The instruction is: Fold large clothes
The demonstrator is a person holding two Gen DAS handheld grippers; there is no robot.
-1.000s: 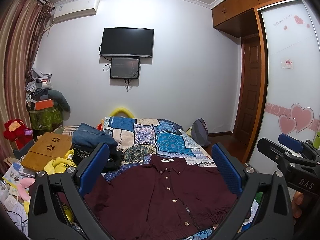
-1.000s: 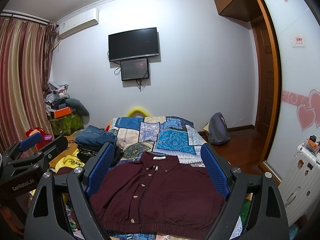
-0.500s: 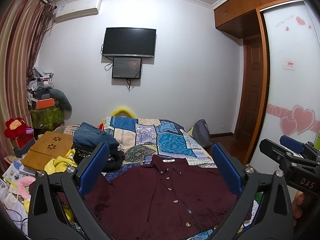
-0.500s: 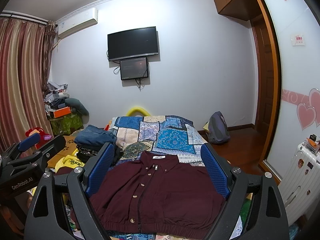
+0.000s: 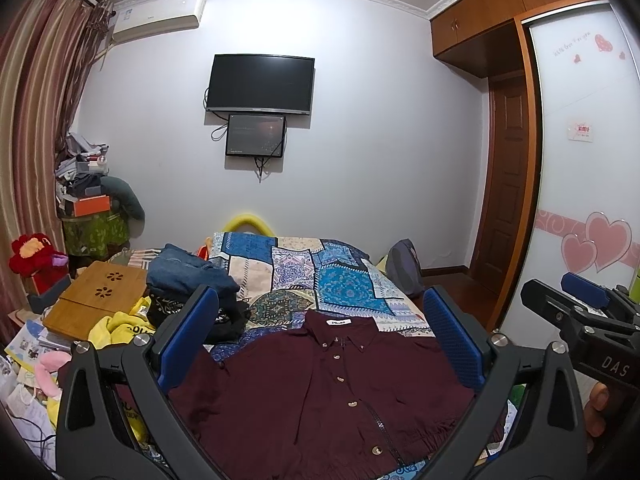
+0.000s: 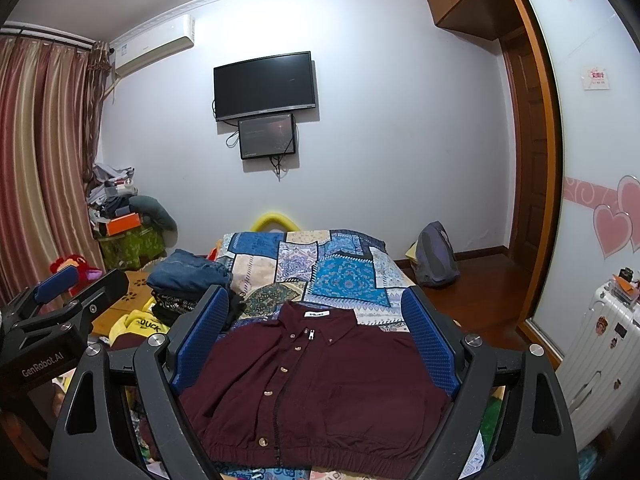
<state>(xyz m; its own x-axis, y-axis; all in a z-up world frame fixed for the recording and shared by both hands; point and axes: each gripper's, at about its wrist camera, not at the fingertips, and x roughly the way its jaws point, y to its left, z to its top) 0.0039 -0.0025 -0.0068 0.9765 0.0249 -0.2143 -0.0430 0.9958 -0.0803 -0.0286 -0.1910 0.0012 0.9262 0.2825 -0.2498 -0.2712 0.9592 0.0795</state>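
Little has moved over the last second: both cameras have tipped up a touch, so the wall fittings sit slightly lower in view, while the garment lies as it did.

The maroon jacket (image 6: 320,392) lies flat and face up at the near end of the bed (image 6: 344,276), collar pointing toward the far end, elastic hem along the near edge, front closed with its row of pale buttons. It rests on the patchwork bedspread.

The left gripper (image 5: 320,340) hovers above the jacket with its jaws spread wide and nothing between the blue pads (image 5: 188,332). The right gripper (image 6: 316,340) hangs likewise, jaws wide apart and empty, blue pads (image 6: 430,344) on either side of the jacket in view. Neither touches the cloth.

At the bed's left edge sits a pile of folded clothes (image 6: 188,280), with a yellow garment (image 5: 120,324) and a wooden board (image 5: 96,300) just beyond it. A backpack (image 6: 434,256) stands on the floor by the bed's far right corner. A television (image 5: 260,84) and a smaller screen (image 5: 256,136) hang on the far wall, an air conditioner (image 5: 160,16) high to the left, and striped curtains (image 6: 44,160) at the left.
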